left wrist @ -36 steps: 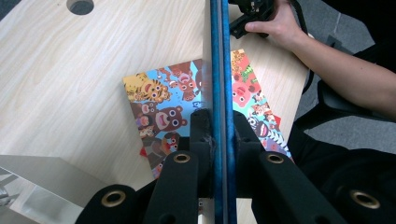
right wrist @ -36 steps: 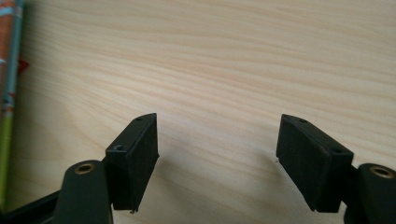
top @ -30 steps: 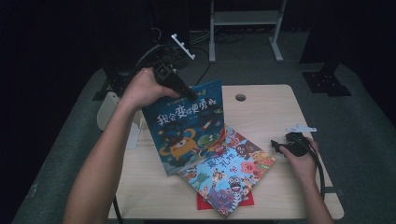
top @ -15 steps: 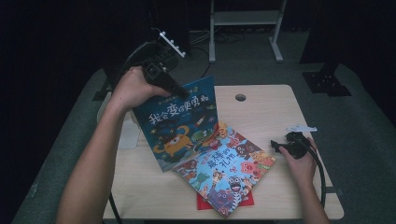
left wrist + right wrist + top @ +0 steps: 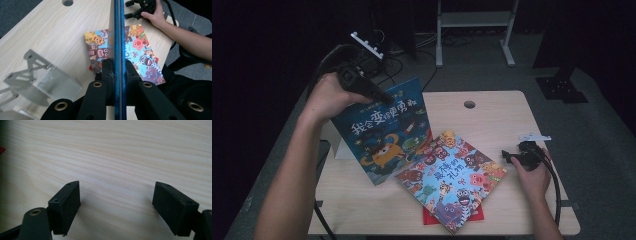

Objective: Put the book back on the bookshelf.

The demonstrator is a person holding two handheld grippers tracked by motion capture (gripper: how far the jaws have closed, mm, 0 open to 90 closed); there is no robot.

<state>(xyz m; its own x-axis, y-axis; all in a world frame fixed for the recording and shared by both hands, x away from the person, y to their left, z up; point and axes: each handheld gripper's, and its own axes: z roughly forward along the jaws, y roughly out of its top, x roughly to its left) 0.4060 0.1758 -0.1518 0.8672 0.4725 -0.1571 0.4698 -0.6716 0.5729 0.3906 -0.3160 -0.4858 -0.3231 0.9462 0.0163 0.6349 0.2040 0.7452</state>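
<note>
- Left gripper (image 5: 379,95) seen upper left of the high view, pads pressed onto the top edge of the blue picture book (image 5: 384,132); same grip in the left gripper view, jaws clamped on either side of the book's edge (image 5: 119,37), which runs up the middle of the frame.
- Blue picture book tilted, top edge raised toward upper left of the high view, lower corner down on the wooden table (image 5: 492,117) at centre left.
- Second picture book (image 5: 452,175), cover crowded with cartoon animals, lying flat at lower centre of the high view, just beside the blue book's lower corner; also seen in the left gripper view (image 5: 140,50), centre frame, behind the clamped edge.
- Red sheet (image 5: 428,217) peeking out under the animal book's lower edge.
- Metal bookend (image 5: 50,82) at lower left of the left gripper view, on the table; in the high view partly hidden behind the blue book.
- Right gripper (image 5: 507,156) at right of the high view, resting low on the table, well apart from both books.
- Right gripper view: fingers (image 5: 67,207) spread wide, just been opening, nothing between them, bare wood grain behind.
</note>
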